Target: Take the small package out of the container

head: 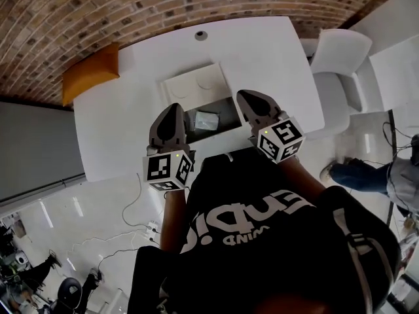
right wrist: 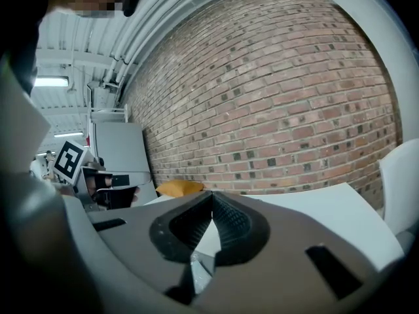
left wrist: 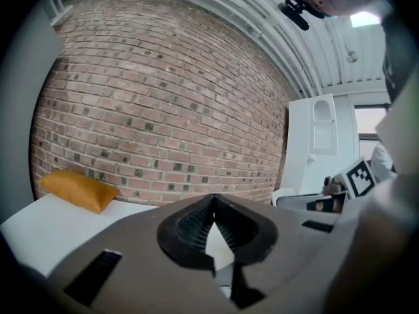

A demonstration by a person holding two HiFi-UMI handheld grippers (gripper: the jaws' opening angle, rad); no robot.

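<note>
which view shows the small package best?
Head view: the small package lies in plain sight inside the open container. The left gripper view shows none of it; the right gripper view shows at most a grey sliver under the right tongs, too unclear to call.

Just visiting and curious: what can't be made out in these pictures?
Small silvery package: too small in the head view to show print or contents.
White open-lidded container: its ends sit behind the left gripper and right gripper; in both gripper views the jaws' grey bodies block it.
</note>
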